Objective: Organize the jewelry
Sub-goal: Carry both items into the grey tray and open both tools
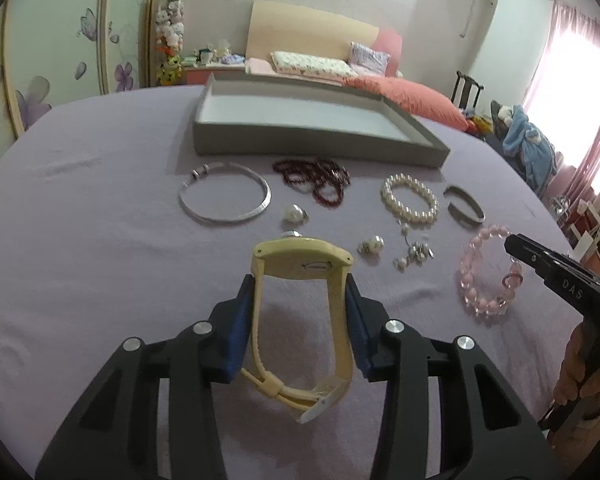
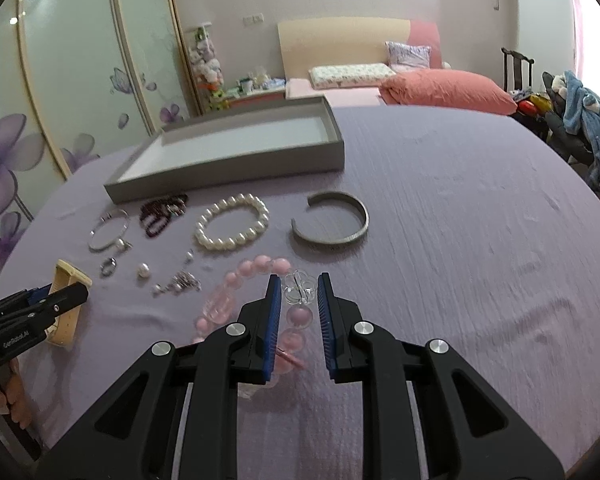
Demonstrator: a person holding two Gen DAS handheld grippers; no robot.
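Left tongs [image 1: 302, 280]: the blue pads press on both sides of a cream wristwatch [image 1: 300, 264], pinching its strap just below the case; the buckle end hangs between the arms. Right tongs [image 2: 298, 284]: narrowly parted around a pink bead bracelet [image 2: 256, 268]; the left pad lies against the beads, while the clear flower bead [image 2: 299, 289] sits in the gap, and whether the right pad touches cannot be told. On the lilac-covered tabletop [image 2: 460, 240], in front of an open grey tray [image 2: 236, 168], lie a silver bangle [image 1: 226, 198], a dark red bead strand [image 1: 316, 178], a pearl bracelet [image 2: 232, 222], a grey cuff [image 2: 332, 224], and small pearl earrings [image 1: 370, 245] beside a metal charm cluster [image 1: 414, 254].
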